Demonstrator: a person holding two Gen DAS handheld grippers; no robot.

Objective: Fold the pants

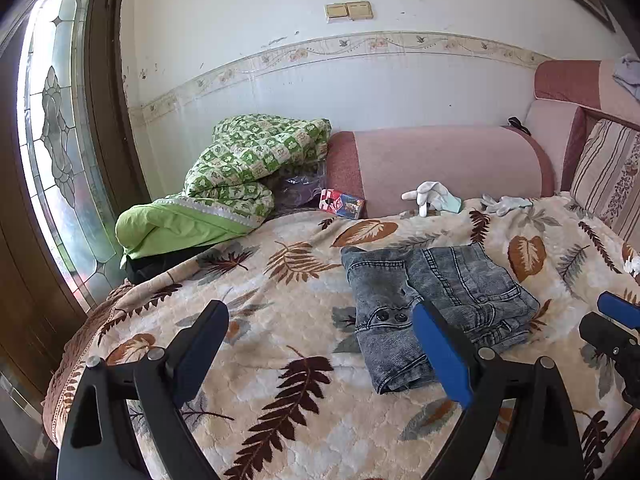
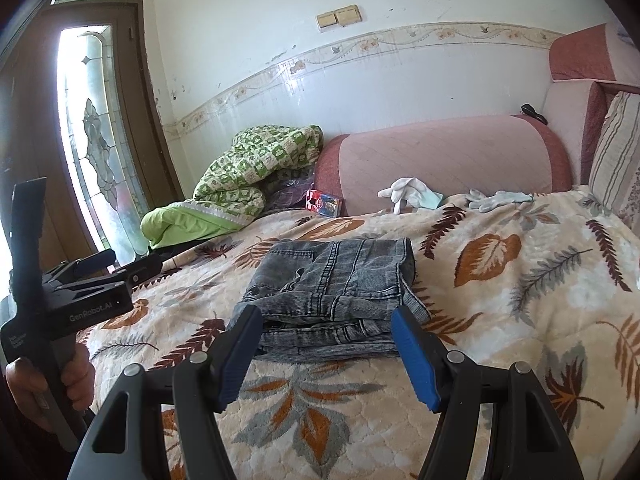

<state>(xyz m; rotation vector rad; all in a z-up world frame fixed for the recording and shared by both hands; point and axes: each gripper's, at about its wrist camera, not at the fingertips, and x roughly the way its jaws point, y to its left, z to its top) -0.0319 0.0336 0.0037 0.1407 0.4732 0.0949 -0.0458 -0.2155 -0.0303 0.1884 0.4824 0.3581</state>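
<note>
Grey denim pants (image 1: 432,300) lie folded into a compact stack on the leaf-patterned blanket (image 1: 280,420). My left gripper (image 1: 320,316) is open with nothing between its fingers; its right blue pad (image 1: 440,356) overlaps the stack's near left side in the picture. In the right wrist view the pants (image 2: 336,276) lie straight ahead. My right gripper (image 2: 324,316) stands open, its tips level with the stack's near edge and its pads not pressing. A hand (image 2: 48,384) holds the left gripper (image 2: 120,264) at the left. The right gripper (image 1: 608,320) shows at the right edge of the left wrist view.
A green checked quilt (image 1: 248,168) is piled at the back left beside a pink bolster (image 1: 440,168). White gloves (image 1: 432,196) and a small red box (image 1: 342,204) lie by it. A striped cushion (image 1: 604,168) is at the right, a glass-panelled door (image 1: 56,128) at the left.
</note>
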